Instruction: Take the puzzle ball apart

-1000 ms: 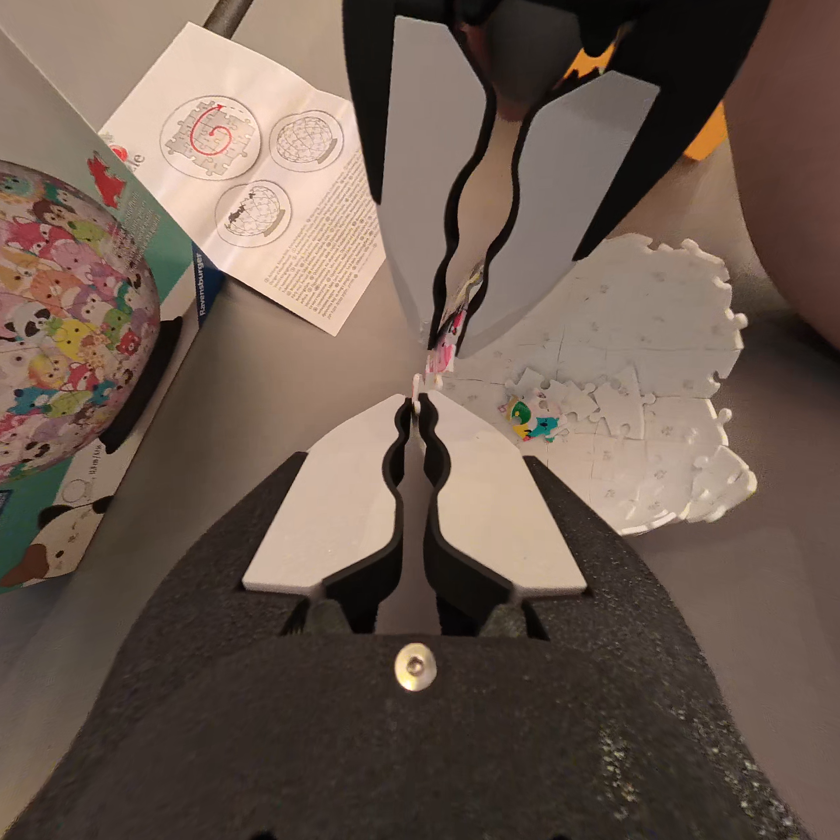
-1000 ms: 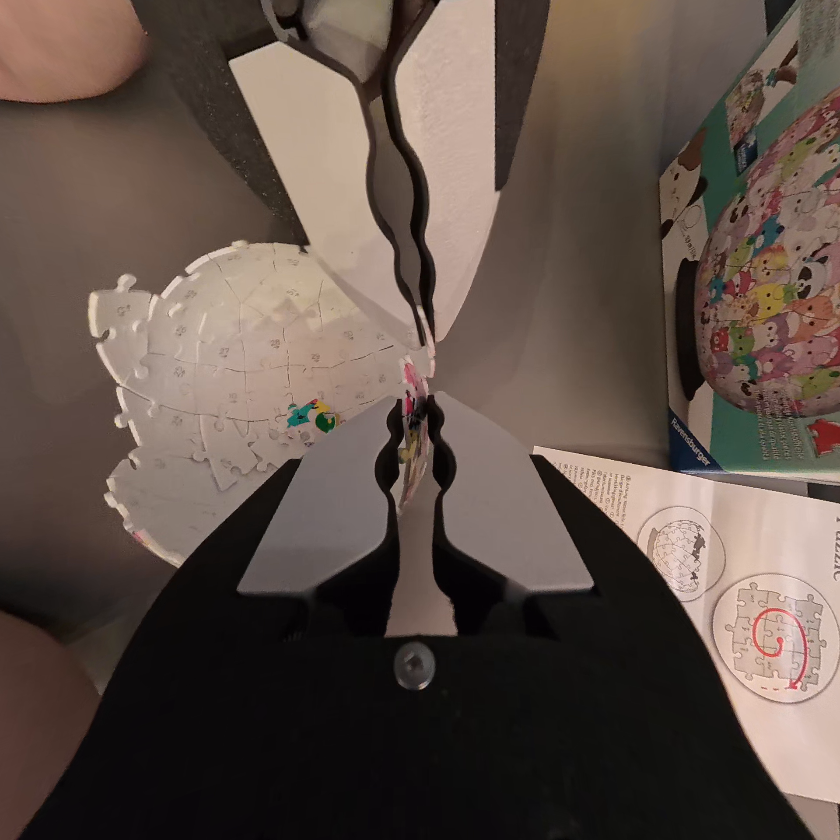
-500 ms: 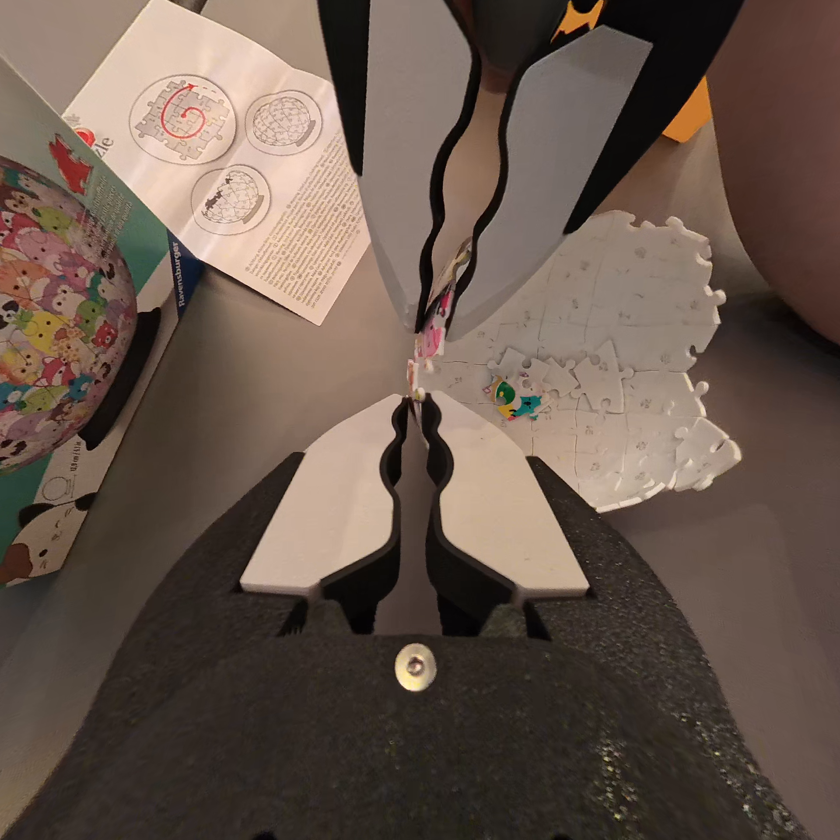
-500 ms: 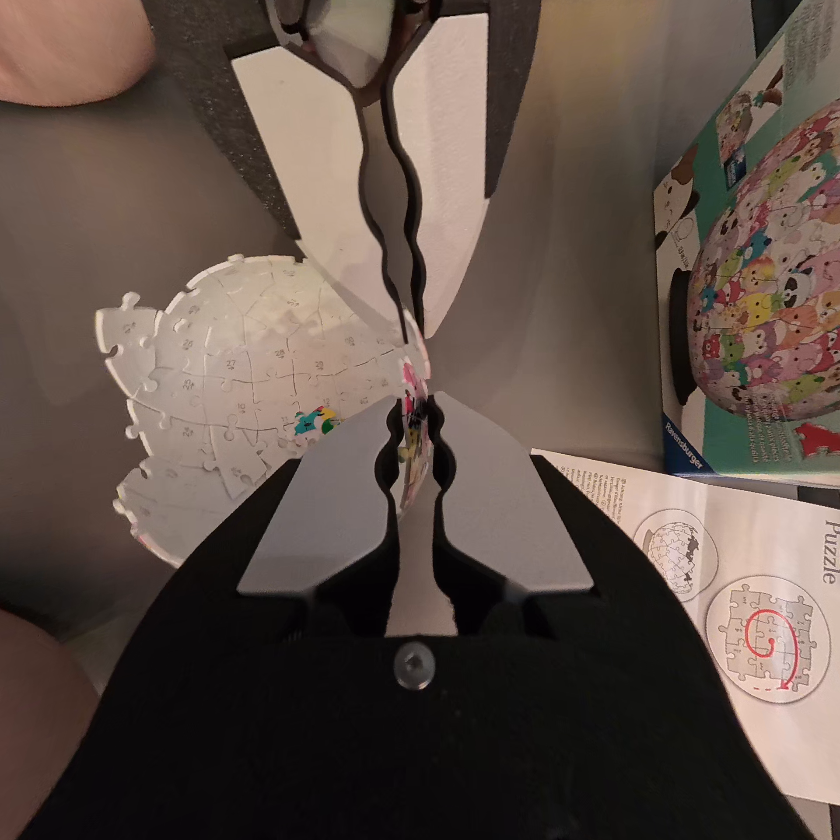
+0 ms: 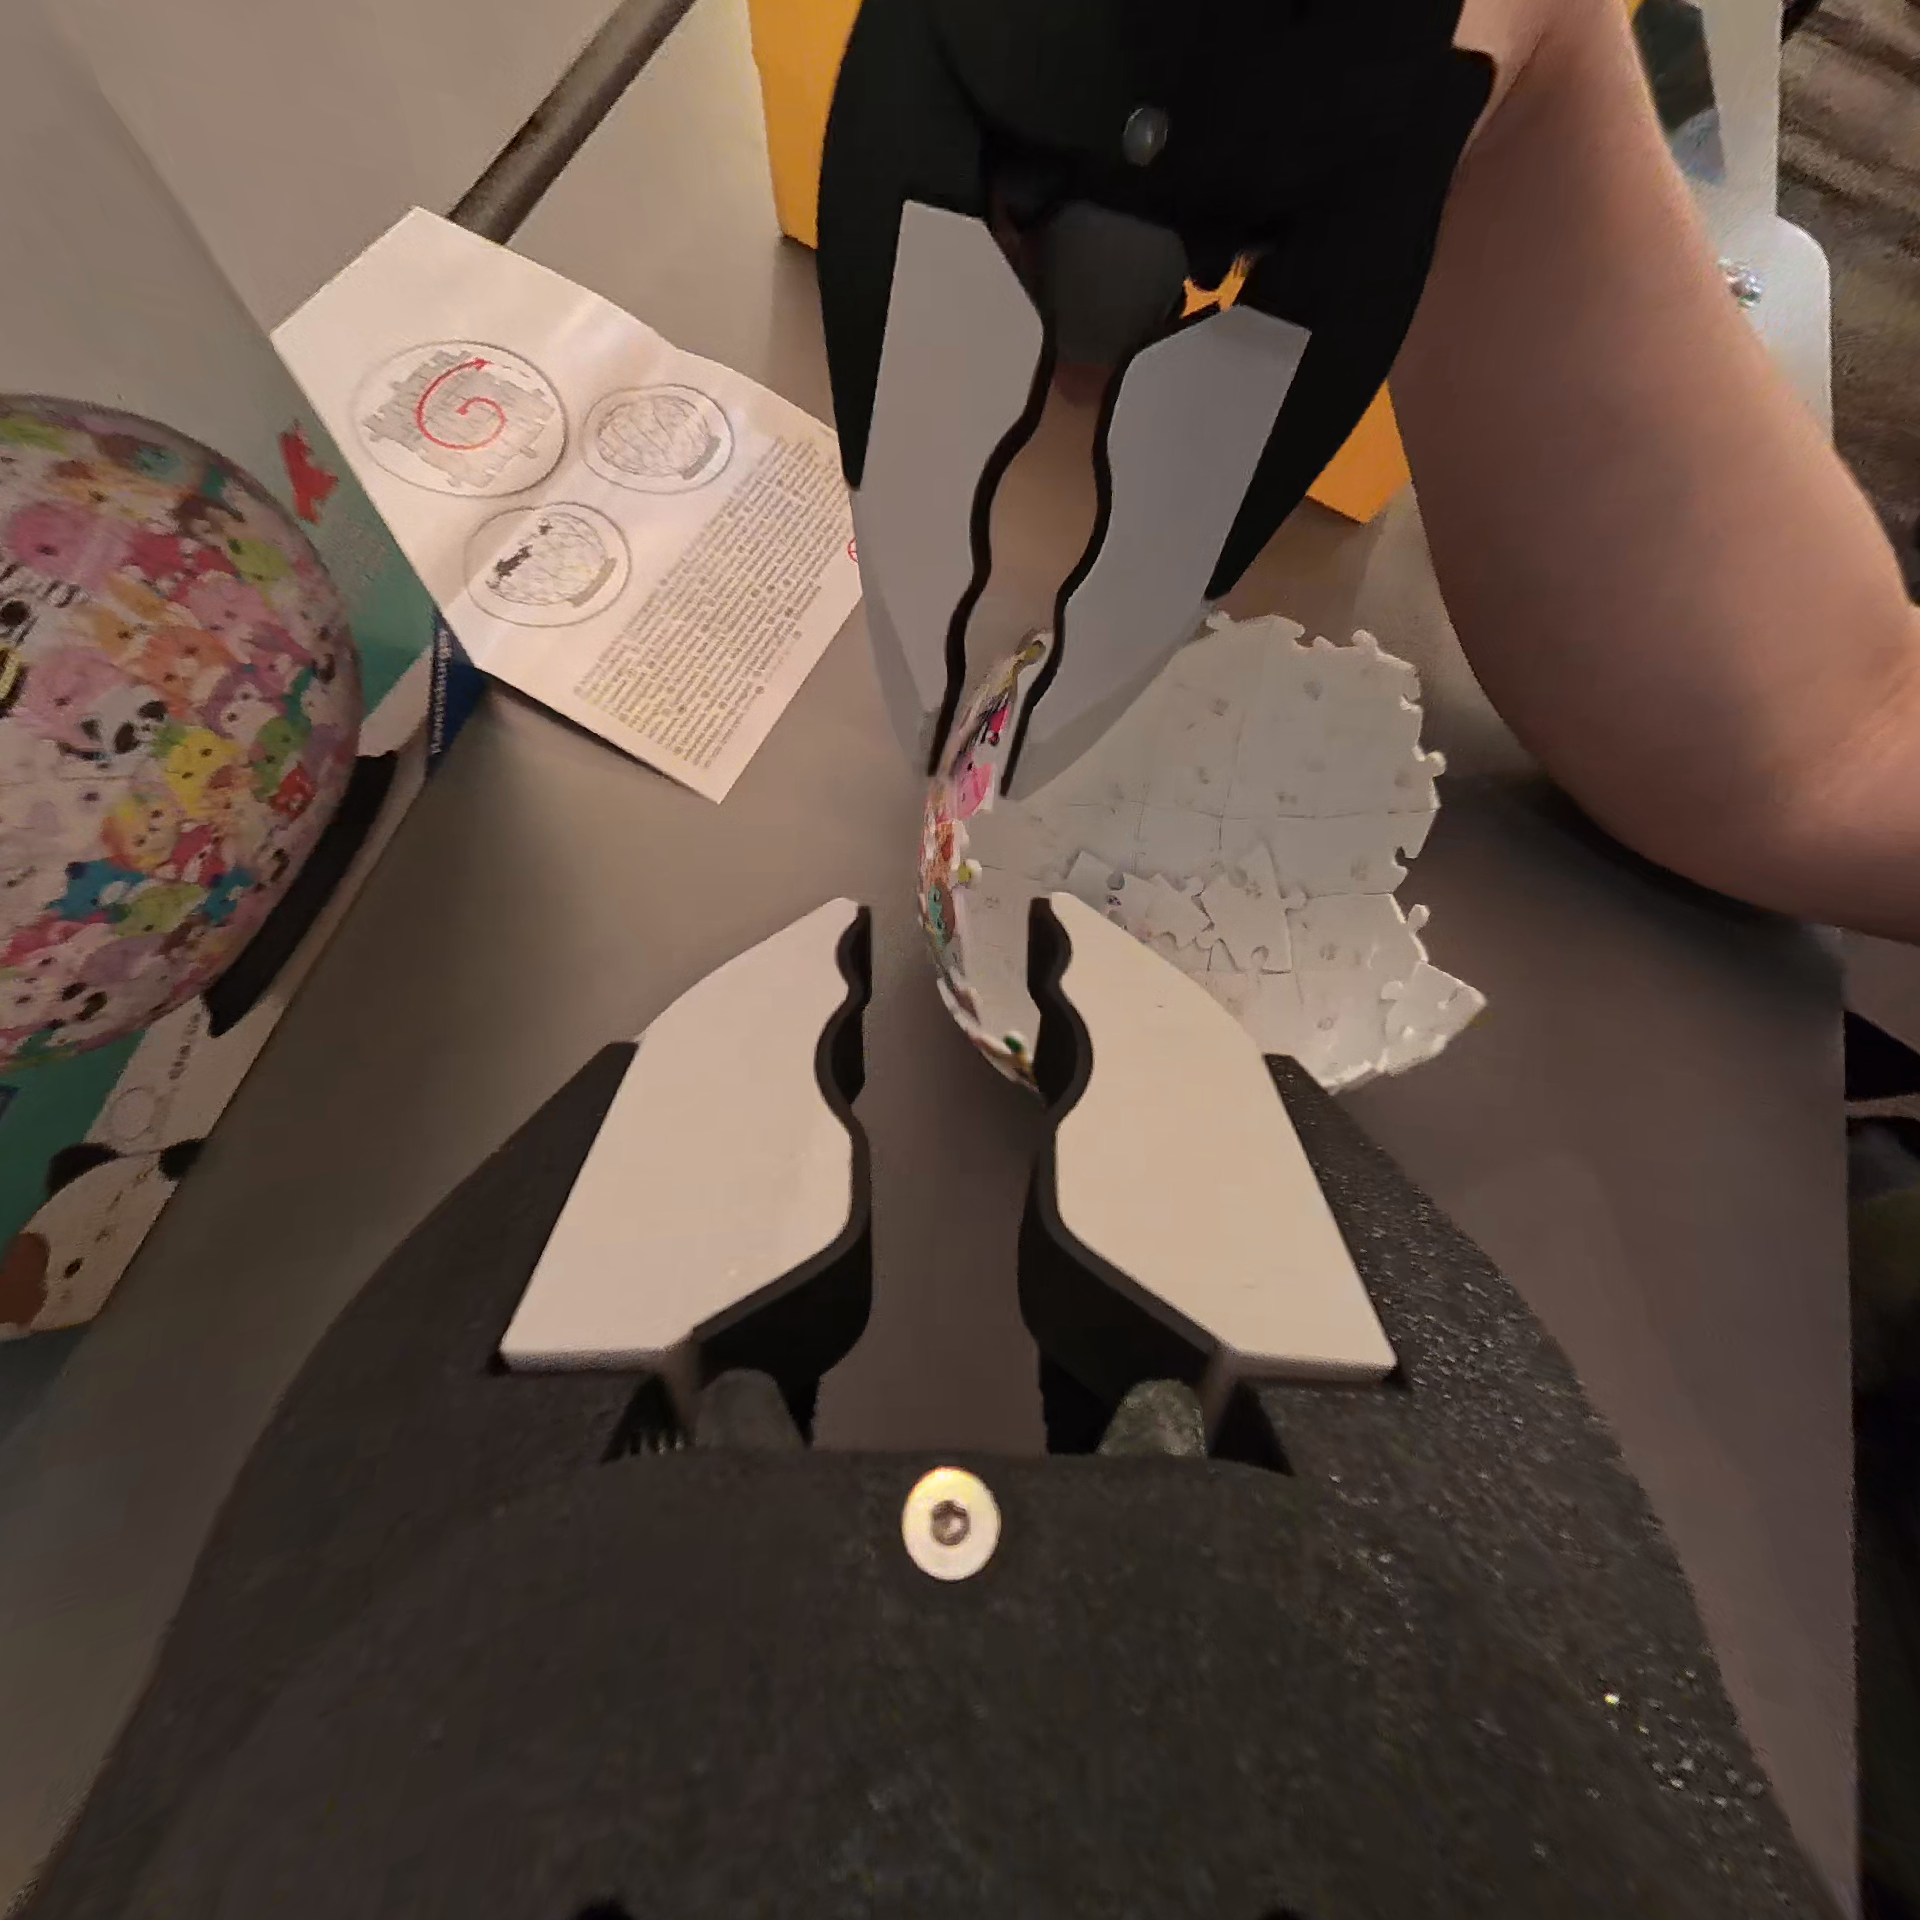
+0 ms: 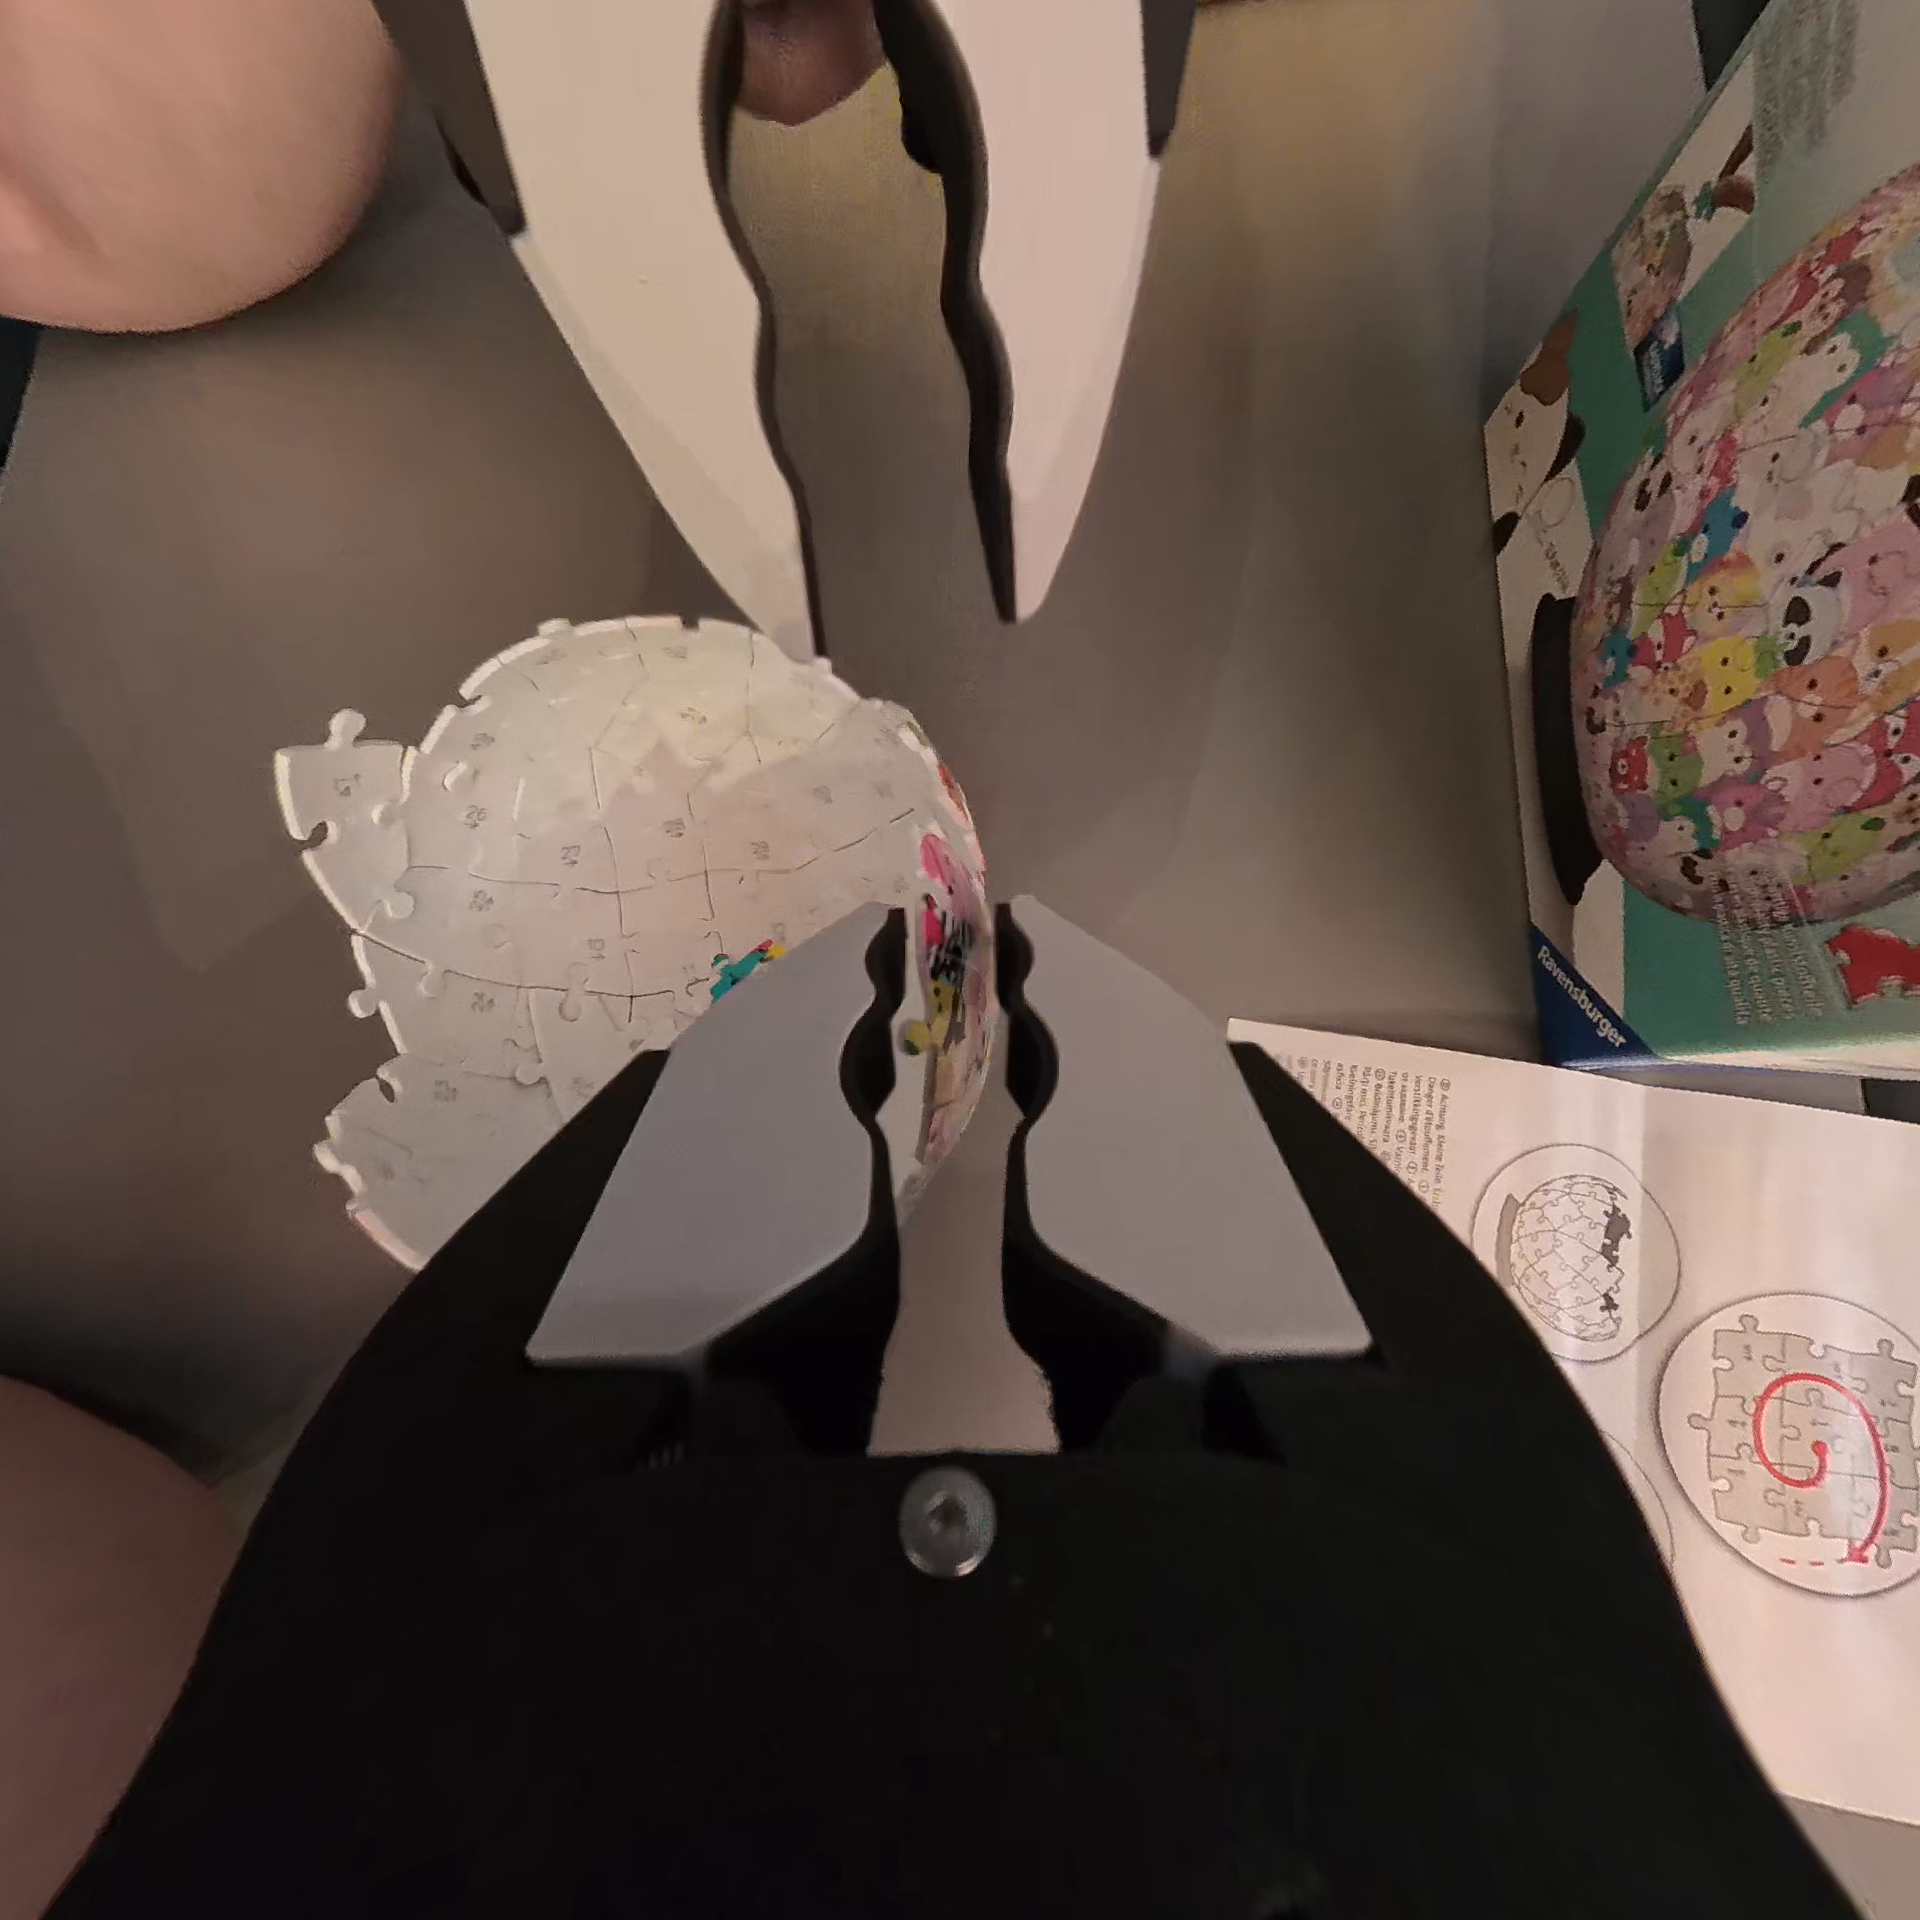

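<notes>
The puzzle ball is a partial shell (image 5: 1299, 810), white inside and colourful outside, resting on the grey table. It also shows in the right wrist view (image 6: 582, 852). My right gripper (image 6: 948, 920) is shut on the shell's colourful rim; in the left wrist view it (image 5: 975, 764) comes down from above. My left gripper (image 5: 951, 920) is open and empty, its jaws on either side of the rim just below the right gripper's grip. It shows at the top of the right wrist view (image 6: 909, 629). Loose pieces (image 5: 1226, 914) lie inside the shell.
The puzzle box (image 5: 156, 779) stands to the left, also seen on the right (image 6: 1745, 623). A white instruction sheet (image 5: 582, 499) lies flat beside it. A yellow object (image 5: 800, 125) is at the back. A person's arm (image 5: 1662, 571) is on the right. About 5 cm separates my left fingertips from my right.
My left gripper was shut at the shell's rim; it has opened and let go. The right gripper keeps its hold on the rim. Both views have shifted slightly.
</notes>
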A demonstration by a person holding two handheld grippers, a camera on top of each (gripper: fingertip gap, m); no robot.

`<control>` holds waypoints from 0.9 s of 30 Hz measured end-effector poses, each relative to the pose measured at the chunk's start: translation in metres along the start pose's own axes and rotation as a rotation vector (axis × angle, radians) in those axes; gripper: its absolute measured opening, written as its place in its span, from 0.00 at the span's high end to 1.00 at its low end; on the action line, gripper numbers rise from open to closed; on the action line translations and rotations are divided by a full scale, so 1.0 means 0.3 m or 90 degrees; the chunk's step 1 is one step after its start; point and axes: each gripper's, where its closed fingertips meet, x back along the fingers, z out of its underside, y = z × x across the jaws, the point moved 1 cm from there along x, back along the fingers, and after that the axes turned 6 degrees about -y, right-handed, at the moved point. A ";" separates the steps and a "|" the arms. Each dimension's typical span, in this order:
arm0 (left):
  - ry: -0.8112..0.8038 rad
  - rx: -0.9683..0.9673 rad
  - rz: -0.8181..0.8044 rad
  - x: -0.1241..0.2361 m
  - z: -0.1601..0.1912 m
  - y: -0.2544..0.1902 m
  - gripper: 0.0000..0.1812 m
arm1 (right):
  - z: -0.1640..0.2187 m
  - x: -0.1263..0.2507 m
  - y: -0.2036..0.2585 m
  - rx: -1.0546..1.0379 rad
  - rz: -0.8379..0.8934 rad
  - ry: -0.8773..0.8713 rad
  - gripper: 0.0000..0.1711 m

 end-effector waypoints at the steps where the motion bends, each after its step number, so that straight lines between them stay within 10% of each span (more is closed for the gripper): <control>1: 0.009 0.009 -0.009 0.010 0.006 0.002 0.81 | -0.010 0.005 0.000 -0.001 0.002 -0.008 0.89; 27: 0.058 0.020 -0.077 -0.070 0.089 0.005 0.91 | -0.103 -0.041 0.006 0.081 -0.044 0.021 0.91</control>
